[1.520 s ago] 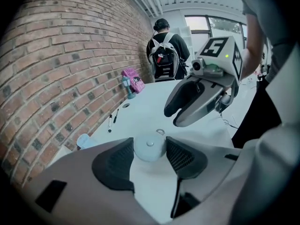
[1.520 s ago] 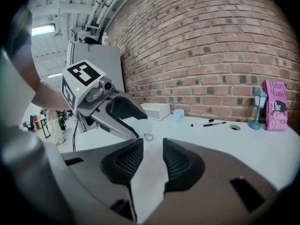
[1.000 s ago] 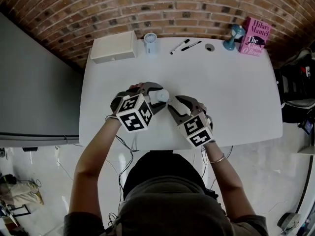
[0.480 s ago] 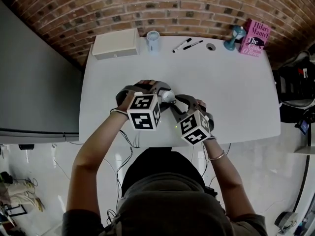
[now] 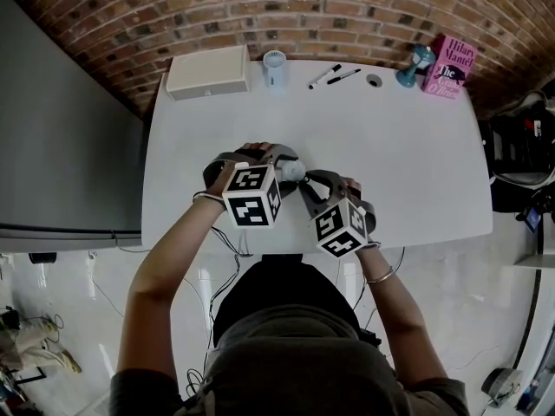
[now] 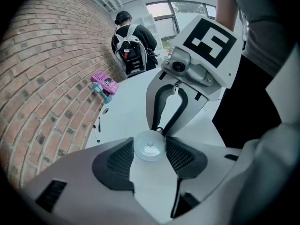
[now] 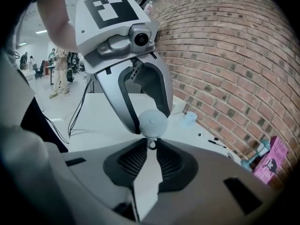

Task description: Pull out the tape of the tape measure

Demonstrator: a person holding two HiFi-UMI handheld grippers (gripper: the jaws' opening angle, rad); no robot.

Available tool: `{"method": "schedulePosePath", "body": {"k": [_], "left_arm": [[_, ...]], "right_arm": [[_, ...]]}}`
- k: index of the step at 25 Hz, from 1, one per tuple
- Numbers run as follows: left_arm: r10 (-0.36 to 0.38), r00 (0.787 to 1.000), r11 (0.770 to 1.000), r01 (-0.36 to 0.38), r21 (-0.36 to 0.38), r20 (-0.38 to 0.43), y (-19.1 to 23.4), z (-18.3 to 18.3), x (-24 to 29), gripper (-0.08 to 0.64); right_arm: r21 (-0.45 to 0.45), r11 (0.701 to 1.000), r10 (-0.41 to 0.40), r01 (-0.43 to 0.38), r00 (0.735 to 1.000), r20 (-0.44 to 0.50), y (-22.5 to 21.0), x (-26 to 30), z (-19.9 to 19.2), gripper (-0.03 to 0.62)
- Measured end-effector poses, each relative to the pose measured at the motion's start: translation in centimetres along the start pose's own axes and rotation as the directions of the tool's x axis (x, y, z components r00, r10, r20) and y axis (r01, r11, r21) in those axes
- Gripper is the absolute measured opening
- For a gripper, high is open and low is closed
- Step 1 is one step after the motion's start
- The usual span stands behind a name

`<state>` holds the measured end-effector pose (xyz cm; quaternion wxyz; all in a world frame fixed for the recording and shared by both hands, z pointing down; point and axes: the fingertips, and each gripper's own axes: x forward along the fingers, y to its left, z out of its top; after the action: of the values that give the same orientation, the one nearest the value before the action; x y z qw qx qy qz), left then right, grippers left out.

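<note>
At centre-left of the head view, we are clenching the left gripper [image 6: 150, 150] on the tape measure [image 5: 293, 171], a small round white case. In the left gripper view it is sitting at lower centre, and the pads are pressing on its two sides. We judge that this grip is serving as the anchor: the case has to be kept from following when the tape is drawn out, so it is being held over the near part of the table [image 5: 408, 146].

Just right of the case in the head view, its small ring [image 7: 151, 144] is pointing towards the other tool. We are taking this ring for the pull end of the tape.

The right gripper [image 7: 151, 148] is coming in from the lower right. Its jaws have just been closing, and the ring is lying between their very tips, with the pads meeting it on either side. In the right gripper view, the case is sitting just above the ring, touching the tips at centre frame. No tape is showing yet, so the pull seems not yet begun.
</note>
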<state>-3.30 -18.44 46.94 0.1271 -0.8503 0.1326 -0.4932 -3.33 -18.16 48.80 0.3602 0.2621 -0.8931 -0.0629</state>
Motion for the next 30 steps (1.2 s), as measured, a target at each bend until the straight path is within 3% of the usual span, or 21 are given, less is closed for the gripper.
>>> {"method": "schedulePosePath", "body": {"k": [5,16,20,25,30], "left_arm": [[0.006,1.0,0.998,-0.004,-0.067,0.026,-0.4,-0.8,-0.3,0.229],[0.024,0.992,0.981,0.001,-0.195,0.122,-1.2,-1.0,-0.5,0.229],[0.051,0.989,0.967,-0.015,-0.253,0.136,-0.6,-1.9,-0.8,0.229],[0.048,0.979,0.946,0.018,-0.324,0.197,-0.5,-2.5,-1.1,0.229],[0.039,0.973,0.935,0.044,-0.351,0.226,-0.9,-2.0,-0.7,0.229]], "right_arm": [[-0.006,1.0,-0.02,0.019,0.999,-0.04,0.5,-0.3,-0.7,0.068],[0.078,0.996,-0.032,0.037,0.997,-0.067,1.4,-1.6,-2.5,0.063],[0.115,0.991,-0.06,0.074,0.991,-0.121,0.8,-2.7,-4.6,0.063],[0.202,0.975,-0.076,0.097,0.991,-0.111,0.5,-3.8,-5.1,0.063],[0.205,0.969,-0.112,0.135,0.986,-0.12,0.2,-4.7,-5.4,0.063]]}}
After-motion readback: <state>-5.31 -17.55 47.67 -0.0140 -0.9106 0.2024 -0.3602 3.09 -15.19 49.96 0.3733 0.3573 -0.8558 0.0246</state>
